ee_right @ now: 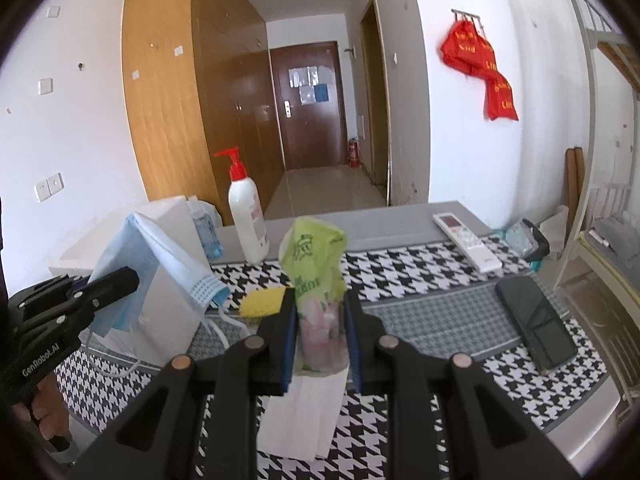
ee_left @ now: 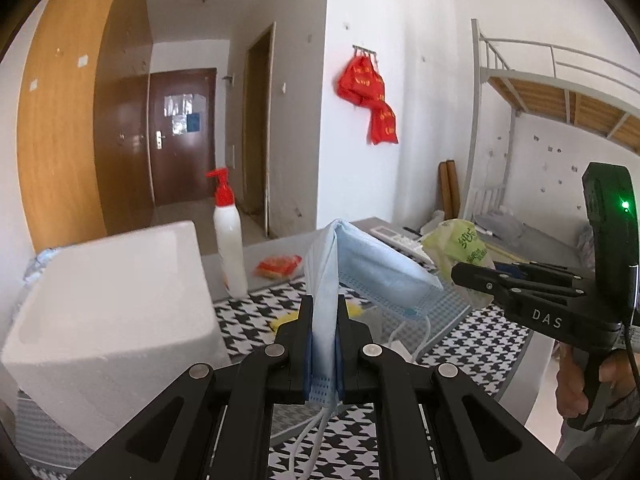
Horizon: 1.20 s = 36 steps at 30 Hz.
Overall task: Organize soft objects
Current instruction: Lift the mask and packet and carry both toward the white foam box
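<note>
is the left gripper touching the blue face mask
Touching. The left wrist view shows the left gripper shut on the blue face mask, both pads pressing the folded fabric with no gap.

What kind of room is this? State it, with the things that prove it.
Probably a dormitory room. A metal loft bed with wooden slats stands on the right, tall wooden wardrobes line the left wall, and a short hallway leads to a brown door. The work happens on a table under a houndstooth cloth.
</note>
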Available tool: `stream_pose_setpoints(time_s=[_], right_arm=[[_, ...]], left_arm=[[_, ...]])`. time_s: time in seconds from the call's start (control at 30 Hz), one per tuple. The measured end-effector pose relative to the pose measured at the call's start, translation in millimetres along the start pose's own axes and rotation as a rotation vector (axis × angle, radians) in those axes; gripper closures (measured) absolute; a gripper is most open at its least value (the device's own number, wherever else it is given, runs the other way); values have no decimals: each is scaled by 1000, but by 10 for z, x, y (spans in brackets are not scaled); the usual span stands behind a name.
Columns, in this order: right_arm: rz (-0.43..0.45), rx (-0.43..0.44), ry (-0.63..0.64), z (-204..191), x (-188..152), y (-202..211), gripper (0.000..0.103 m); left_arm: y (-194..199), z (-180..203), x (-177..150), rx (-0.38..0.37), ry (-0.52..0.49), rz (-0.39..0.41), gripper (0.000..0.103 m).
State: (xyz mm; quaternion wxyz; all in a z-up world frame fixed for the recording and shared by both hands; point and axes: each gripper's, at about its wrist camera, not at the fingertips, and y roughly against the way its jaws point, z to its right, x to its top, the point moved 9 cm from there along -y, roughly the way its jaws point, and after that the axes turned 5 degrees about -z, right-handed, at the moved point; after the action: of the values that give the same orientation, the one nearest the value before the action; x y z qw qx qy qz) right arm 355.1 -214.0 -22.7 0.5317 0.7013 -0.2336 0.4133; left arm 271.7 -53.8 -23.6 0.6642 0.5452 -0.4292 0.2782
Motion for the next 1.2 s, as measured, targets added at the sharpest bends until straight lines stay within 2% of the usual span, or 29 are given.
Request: stream_pose_setpoints(time_s=[0.37, 0.73, 1.2], right_arm=[[64, 1, 32, -148, 271, 95, 77], [107, 54, 69, -405, 451, 149, 77], [136, 115, 123, -773, 621, 156, 77]], left_arm=[[171, -159, 224, 69, -20, 55, 94], [374, -351, 415, 122, -4, 119, 94], [552, -646, 525, 223, 43, 145, 94]])
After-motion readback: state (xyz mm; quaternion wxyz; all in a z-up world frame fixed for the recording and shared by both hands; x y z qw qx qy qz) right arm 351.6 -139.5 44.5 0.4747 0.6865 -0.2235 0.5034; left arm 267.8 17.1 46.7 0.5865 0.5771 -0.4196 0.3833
